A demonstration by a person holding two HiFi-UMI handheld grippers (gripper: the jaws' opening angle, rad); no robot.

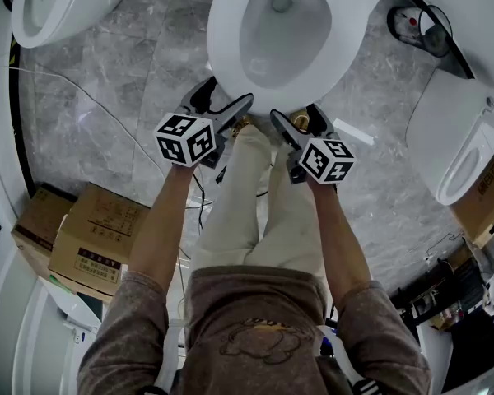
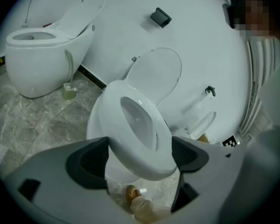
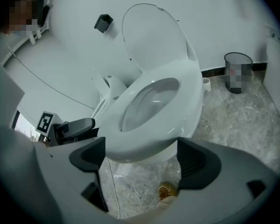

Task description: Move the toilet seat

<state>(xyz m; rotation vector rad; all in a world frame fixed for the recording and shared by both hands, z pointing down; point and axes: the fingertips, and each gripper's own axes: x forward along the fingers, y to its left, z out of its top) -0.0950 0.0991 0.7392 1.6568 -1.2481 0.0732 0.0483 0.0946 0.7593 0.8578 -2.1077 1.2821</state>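
Note:
A white toilet stands straight ahead, its lid (image 2: pixel 156 73) (image 3: pixel 151 36) up against the wall. The toilet seat (image 1: pixel 230 23) (image 2: pixel 163 148) (image 3: pixel 186 92) is a thick white ring, and its front end looks tilted up off the bowl (image 2: pixel 95 125). My left gripper (image 1: pixel 226 97) (image 2: pixel 140 155) is at the seat's front left, its jaws wide, with the rim filling the gap between the dark pads. At the front right my right gripper (image 1: pixel 295 115) (image 3: pixel 141 155) holds the rim the same way, with both pads against it.
Another white toilet (image 1: pixel 58 6) stands at the left and a third (image 1: pixel 469 146) at the right. Cardboard boxes (image 1: pixel 90 237) lie at the lower left. A thin cable (image 1: pixel 82 97) crosses the marble floor. A waste bin (image 3: pixel 237 71) stands by the wall. The person's shoes (image 2: pixel 133 192) are under the bowl's front.

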